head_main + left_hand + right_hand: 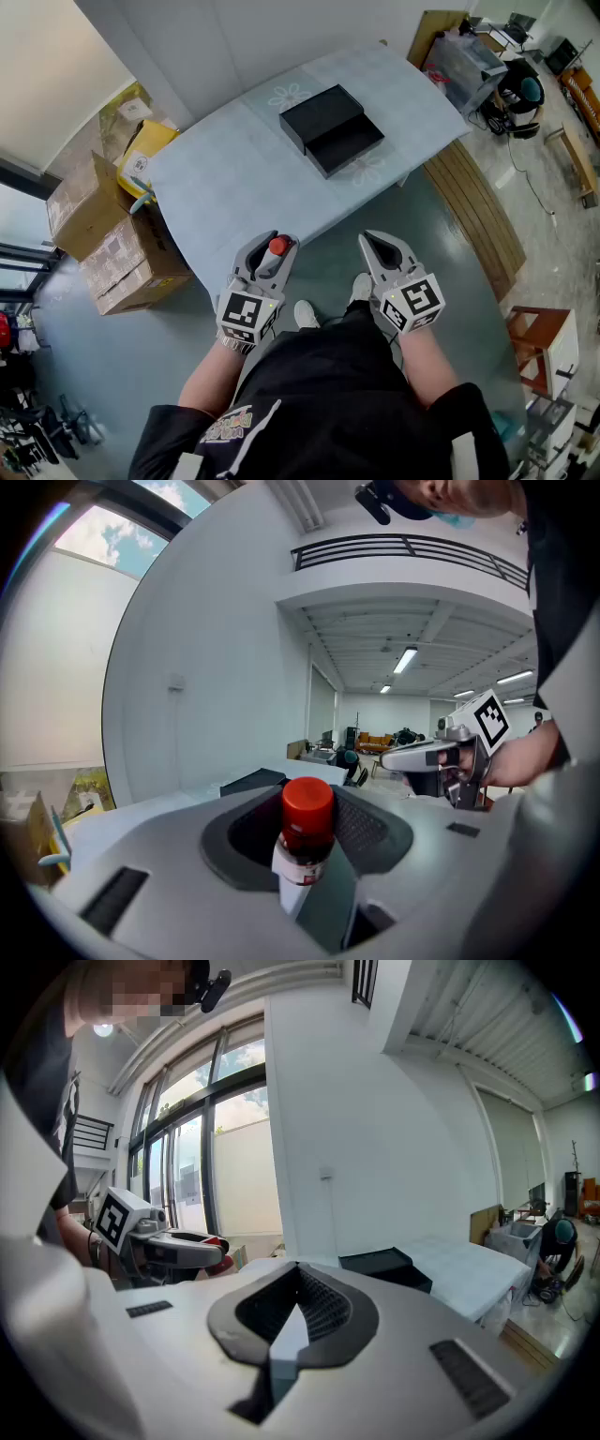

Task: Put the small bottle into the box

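The small bottle (277, 247), white with a red cap, stands upright between the jaws of my left gripper (269, 255), which is shut on it. In the left gripper view the bottle (306, 829) fills the gap between the dark pads, which press on both its sides. My right gripper (379, 247) is level with it to the right, shut and empty; its tips meet in the right gripper view (298, 1270). Both grippers are held short of the table's near edge, over the floor. The black box (332, 129) lies open on the table's far half, also visible as a dark shape (388, 1266).
The table (225, 187) carries a pale blue cloth. Cardboard boxes (105, 236) and a yellow box (143, 155) stand at its left. A wooden bench (476, 214) runs along the right side, with a clear bin (466, 62) beyond. A small wooden stool (546, 347) stands at the right.
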{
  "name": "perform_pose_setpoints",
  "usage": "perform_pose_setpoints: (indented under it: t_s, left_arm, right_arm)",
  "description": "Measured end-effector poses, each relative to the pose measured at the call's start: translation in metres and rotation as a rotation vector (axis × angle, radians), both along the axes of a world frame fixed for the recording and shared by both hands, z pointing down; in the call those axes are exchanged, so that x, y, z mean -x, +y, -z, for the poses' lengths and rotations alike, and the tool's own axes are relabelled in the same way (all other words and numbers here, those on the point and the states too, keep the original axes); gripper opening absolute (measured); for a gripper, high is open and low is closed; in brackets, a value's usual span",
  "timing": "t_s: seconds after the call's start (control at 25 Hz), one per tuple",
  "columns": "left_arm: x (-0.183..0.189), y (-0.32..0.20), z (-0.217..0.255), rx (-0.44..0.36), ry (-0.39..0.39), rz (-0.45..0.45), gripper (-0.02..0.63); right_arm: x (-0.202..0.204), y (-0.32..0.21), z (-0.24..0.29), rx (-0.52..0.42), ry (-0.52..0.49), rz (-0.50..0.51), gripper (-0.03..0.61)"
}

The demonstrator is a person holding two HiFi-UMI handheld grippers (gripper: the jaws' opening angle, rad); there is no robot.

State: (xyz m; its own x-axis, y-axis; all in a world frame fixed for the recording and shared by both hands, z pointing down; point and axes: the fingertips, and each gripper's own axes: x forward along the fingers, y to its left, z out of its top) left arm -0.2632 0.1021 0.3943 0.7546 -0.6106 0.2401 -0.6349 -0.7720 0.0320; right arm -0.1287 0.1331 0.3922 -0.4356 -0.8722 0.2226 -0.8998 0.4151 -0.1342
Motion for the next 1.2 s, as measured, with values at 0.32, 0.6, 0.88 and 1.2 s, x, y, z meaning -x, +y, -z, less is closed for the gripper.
perform_pose_setpoints:
  t_s: [0.32, 0.6, 0.88, 1.2]
  left_arm:
    - [-0.005, 0.001, 0.0, 0.001, -0.002, -0.003, 0.158]
    - [-0.014, -0.001, 0.001, 0.001, -0.002, 0.008, 0.16]
    - [-0.045, -0.013, 0.001, -0.001, -0.02, 0.043, 0.158]
    - [-0.111, -0.032, 0.001, 0.0, -0.033, 0.142, 0.16]
  right_arm:
    - [-0.003, 0.002, 0.002, -0.016, -0.003, 0.004, 0.008]
    - [-0.011, 0.0, 0.005, -0.037, 0.016, 0.017, 0.008]
    - [-0.044, -0.019, 0.009, -0.056, 0.006, 0.052, 0.008]
    - [-0.107, -0.048, 0.011, -0.062, -0.015, 0.156, 0.008]
